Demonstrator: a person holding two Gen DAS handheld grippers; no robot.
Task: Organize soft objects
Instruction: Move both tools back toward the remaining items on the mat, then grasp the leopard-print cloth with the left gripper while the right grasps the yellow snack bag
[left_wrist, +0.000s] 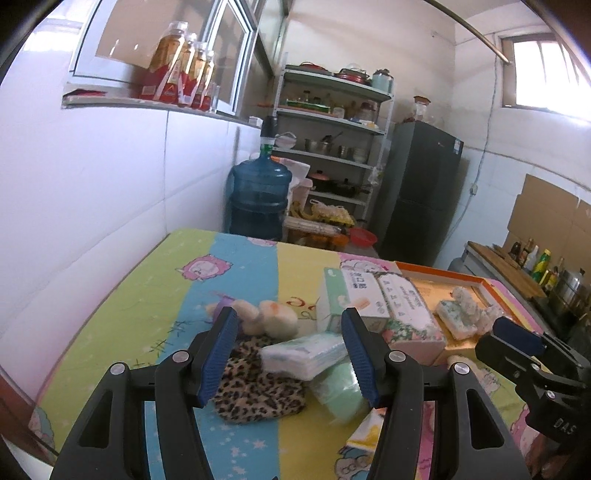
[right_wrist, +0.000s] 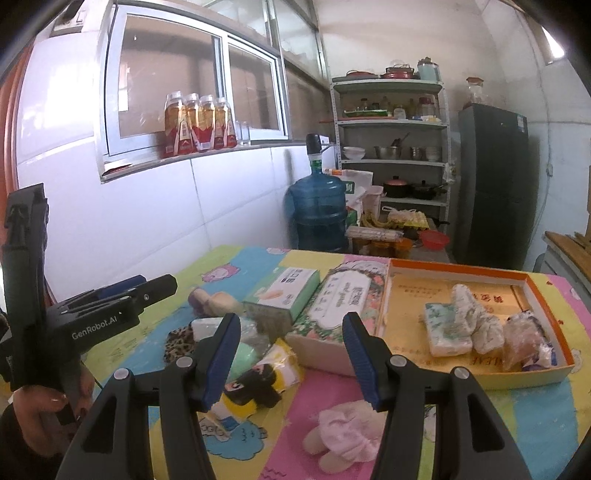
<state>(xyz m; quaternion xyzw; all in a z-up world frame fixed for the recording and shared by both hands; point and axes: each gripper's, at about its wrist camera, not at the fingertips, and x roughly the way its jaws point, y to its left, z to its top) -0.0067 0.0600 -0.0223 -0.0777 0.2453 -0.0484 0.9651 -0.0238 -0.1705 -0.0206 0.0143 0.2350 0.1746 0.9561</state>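
My left gripper (left_wrist: 290, 354) is open and empty above a white tissue pack (left_wrist: 304, 352), which lies on a leopard-print pouch (left_wrist: 255, 387) and a green pack (left_wrist: 338, 389). A cream plush toy (left_wrist: 266, 317) lies just beyond. My right gripper (right_wrist: 291, 360) is open and empty over the mat, above a pink plush slipper (right_wrist: 345, 434) and a yellow doll pack (right_wrist: 262, 376). The orange-rimmed box (right_wrist: 461, 267) at the right holds a tissue pack (right_wrist: 445, 330) and wrapped soft items (right_wrist: 480, 321). The left gripper shows in the right wrist view (right_wrist: 140, 290).
Two tissue boxes (right_wrist: 295, 291) (right_wrist: 338, 310) lie side by side between the pile and the orange box. A white tiled wall borders the mat's left side. A blue water jug (right_wrist: 317, 210), shelves and a dark fridge (right_wrist: 493, 181) stand behind the table.
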